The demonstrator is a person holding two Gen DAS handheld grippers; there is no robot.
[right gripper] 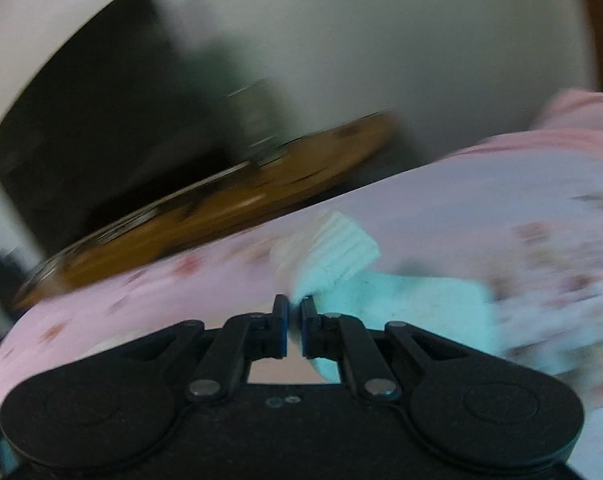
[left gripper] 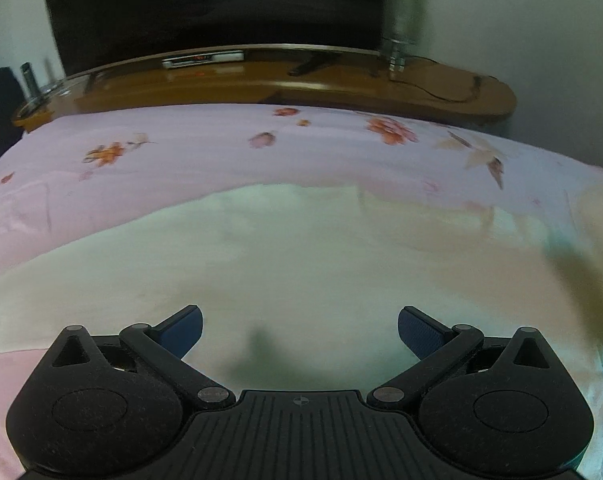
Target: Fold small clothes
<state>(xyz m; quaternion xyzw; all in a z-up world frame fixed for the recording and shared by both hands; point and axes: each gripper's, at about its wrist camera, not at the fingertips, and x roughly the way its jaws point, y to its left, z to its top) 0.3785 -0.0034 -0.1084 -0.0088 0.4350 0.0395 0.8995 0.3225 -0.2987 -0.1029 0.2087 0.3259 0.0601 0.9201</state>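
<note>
A pale cream garment (left gripper: pixel 293 256) lies spread flat on the pink floral bedsheet (left gripper: pixel 181 148). My left gripper (left gripper: pixel 300 332) is open and empty, hovering low over the near part of the garment. In the right wrist view my right gripper (right gripper: pixel 295 312) is shut on a ribbed cuff (right gripper: pixel 333 248) of the same pale garment (right gripper: pixel 421 304) and holds it lifted above the sheet (right gripper: pixel 481 200). That view is blurred by motion.
A wooden TV bench (left gripper: pixel 285 80) with a dark television (left gripper: pixel 213 4) stands beyond the bed's far edge, also in the right wrist view (right gripper: pixel 205 208). A glass lamp (left gripper: pixel 401 32) and a cable sit on its right end. A pink pillow (right gripper: pixel 573 120) lies at far right.
</note>
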